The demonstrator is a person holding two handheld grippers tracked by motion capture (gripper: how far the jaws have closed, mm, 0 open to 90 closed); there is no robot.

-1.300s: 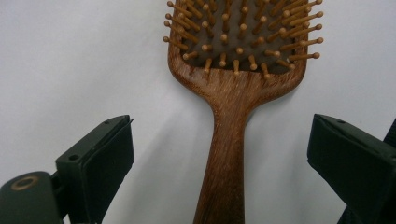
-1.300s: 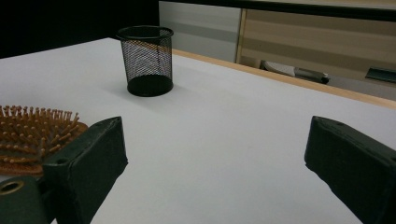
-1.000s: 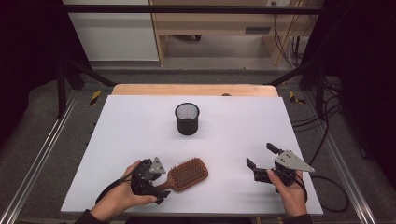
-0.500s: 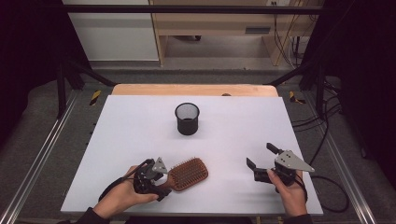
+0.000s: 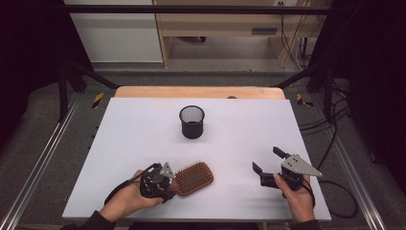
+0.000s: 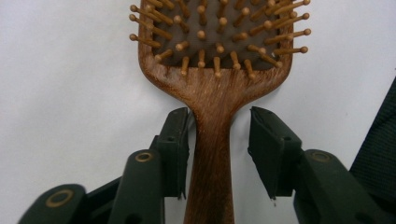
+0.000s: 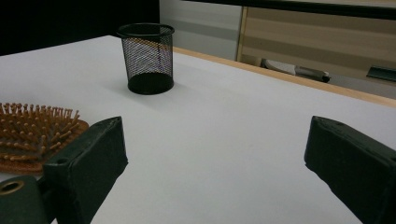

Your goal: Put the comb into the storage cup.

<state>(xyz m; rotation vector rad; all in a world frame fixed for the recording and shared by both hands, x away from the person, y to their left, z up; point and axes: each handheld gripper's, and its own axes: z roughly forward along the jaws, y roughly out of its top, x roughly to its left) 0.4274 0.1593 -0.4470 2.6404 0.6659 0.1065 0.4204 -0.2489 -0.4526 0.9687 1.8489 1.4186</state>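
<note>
A wooden paddle hairbrush lies bristles up near the front of the white table. My left gripper is at its handle end. In the left gripper view the brush runs away from me. The left gripper straddles the handle: its left pad is at the wood, its right pad a small gap away, so it is open. My right gripper rests at the front right, wide open and empty. The right gripper view has the brush at the left.
A black mesh cup stands upright at the table's middle, also seen far off as the cup. A wooden strip borders the table's far edge. Cables trail beside the table at the right.
The left hand and its gripper have crept slightly toward the brush. The right gripper, brush and cup stay where they were.
</note>
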